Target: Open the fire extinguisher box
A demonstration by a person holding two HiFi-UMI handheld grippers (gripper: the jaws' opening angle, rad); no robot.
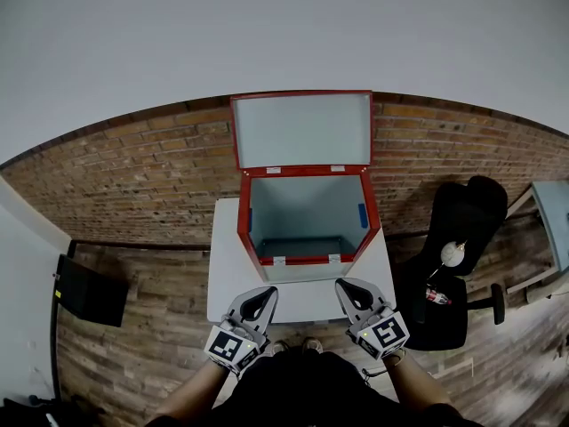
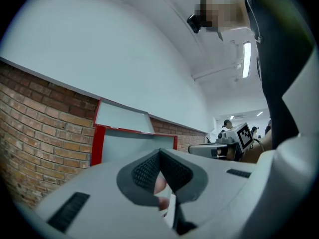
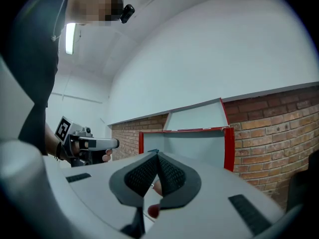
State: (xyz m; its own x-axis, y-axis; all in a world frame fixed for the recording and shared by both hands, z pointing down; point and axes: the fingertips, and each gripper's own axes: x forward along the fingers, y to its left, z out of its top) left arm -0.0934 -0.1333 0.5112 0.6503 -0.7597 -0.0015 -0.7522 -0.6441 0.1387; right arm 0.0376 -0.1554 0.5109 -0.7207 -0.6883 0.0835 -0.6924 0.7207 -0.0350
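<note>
The red fire extinguisher box point(image 1: 307, 216) stands on a white table point(image 1: 227, 265) with its lid point(image 1: 302, 130) swung up against the wall, and its pale inside is bare. My left gripper point(image 1: 265, 294) and right gripper point(image 1: 343, 286) hover side by side over the table's near edge, both shut with nothing in them and short of the box. In the left gripper view, the shut jaws point(image 2: 160, 153) point at the box point(image 2: 129, 148) and the raised lid point(image 2: 122, 118). The right gripper view shows the same over its shut jaws point(image 3: 157, 157), with the box point(image 3: 189, 146) ahead.
A black chair point(image 1: 453, 265) holding small objects stands right of the table. A black case point(image 1: 89, 292) lies on the floor at the left. A brick wall point(image 1: 133, 158) runs behind the box. People sit in the far background of the left gripper view.
</note>
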